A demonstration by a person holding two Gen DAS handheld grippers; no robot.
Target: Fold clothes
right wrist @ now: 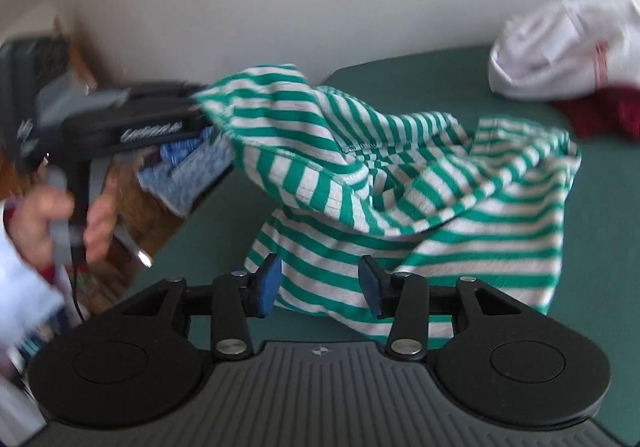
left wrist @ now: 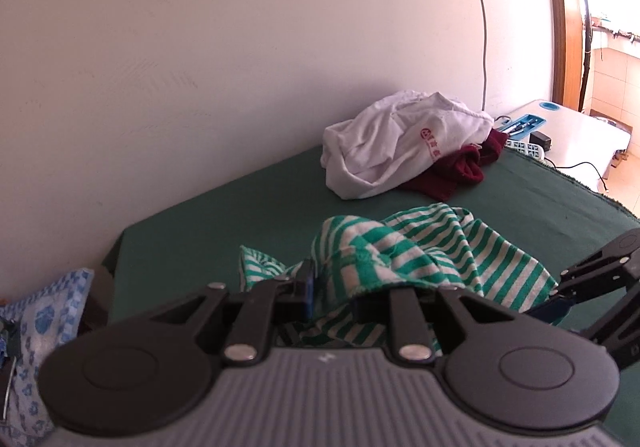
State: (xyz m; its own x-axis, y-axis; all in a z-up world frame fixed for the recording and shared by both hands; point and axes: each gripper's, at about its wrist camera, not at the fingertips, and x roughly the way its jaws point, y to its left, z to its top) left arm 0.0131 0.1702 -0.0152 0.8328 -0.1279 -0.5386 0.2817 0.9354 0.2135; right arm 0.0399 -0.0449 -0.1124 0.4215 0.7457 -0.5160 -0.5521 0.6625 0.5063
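Striped green-white shirt [right wrist: 400,183]: we clamp it w/ left gripper [left wrist: 332,291]; right gripper [right wrist: 320,287] released. Risk: single-point hold, bunching.

1. Left gripper [left wrist: 332,293]: black linkage arms, silver rivets, two round black discs, ribbed grey housing, blue pads.
2. Right gripper [right wrist: 320,287]: the same build, with blue pads [right wrist: 268,285] and a small compass-like mark on the grey housing.
3. Hand [right wrist: 48,223]: white sleeve; grey trigger; thin black cable hanging below.
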